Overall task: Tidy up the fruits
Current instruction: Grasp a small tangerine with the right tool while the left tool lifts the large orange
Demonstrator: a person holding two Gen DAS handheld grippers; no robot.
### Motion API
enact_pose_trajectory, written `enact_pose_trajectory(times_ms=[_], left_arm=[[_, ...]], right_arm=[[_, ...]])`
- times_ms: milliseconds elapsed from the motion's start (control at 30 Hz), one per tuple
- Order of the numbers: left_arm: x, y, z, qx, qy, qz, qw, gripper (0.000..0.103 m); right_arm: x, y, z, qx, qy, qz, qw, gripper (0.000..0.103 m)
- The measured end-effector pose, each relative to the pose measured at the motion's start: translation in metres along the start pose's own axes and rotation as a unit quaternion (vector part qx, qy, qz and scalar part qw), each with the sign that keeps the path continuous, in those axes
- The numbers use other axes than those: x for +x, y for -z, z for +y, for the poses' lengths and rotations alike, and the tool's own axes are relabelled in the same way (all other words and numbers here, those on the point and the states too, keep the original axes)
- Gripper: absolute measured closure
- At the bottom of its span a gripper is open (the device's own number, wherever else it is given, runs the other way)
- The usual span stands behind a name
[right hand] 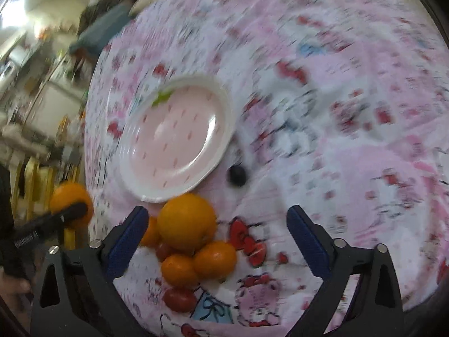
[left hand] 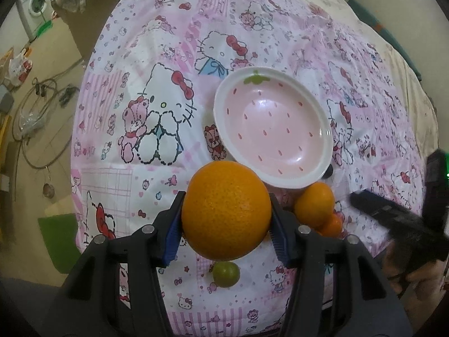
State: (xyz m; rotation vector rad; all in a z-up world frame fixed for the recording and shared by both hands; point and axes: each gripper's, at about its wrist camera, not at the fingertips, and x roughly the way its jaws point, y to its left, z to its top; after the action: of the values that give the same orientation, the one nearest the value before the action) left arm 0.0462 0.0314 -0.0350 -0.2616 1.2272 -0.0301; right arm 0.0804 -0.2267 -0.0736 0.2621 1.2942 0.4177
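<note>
Left wrist view shows the left gripper [left hand: 226, 219] clamped on a large orange [left hand: 226, 210], its blue pads pressed to either side of the fruit, which is lifted clear of the cartoon-cat tablecloth [left hand: 157, 56]. Just ahead of it sits the pink strawberry-pattern plate [left hand: 221, 101], with nothing in it, so by my reading the sorting has barely begun: one fruit is in hand and none is placed. Still on the cloth are a green lime [left hand: 226, 274] below the held orange and more oranges to its right. In the right wrist view, the right gripper [right hand: 217, 241] stands wide open and empty, angled down over a cluster of oranges [right hand: 186, 220], with a small red tomato [right hand: 179, 299] nearer its base and a dark round fruit [right hand: 237, 175] beyond. White lettering runs along the other gripper's finger at the left edge, too blurred to read.
</note>
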Motion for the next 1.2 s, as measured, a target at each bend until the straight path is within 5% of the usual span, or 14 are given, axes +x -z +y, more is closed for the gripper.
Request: enact_pose_trajectory(times_ms=[533,767,1200], left_arm=[[0.007,-0.003,-0.004,0.001,0.005,0.006,1.0,0.053],[0.0,0.001,-0.008,0.012,-0.001,-0.014,0.9998,0.053],[-0.005,0.004,0.001,0.008,-0.024,-0.038,0.9989,0.053]], right_arm=[[0.054,0.005,0.015,-0.016,-0.021,0.082,0.996,0.029],[0.048,0.007,0.018,-0.04,-0.017,0.061,0.997,0.042],[-0.003,0.01,0.014,-0.021,-0.021,-0.011,0.999,0.042]])
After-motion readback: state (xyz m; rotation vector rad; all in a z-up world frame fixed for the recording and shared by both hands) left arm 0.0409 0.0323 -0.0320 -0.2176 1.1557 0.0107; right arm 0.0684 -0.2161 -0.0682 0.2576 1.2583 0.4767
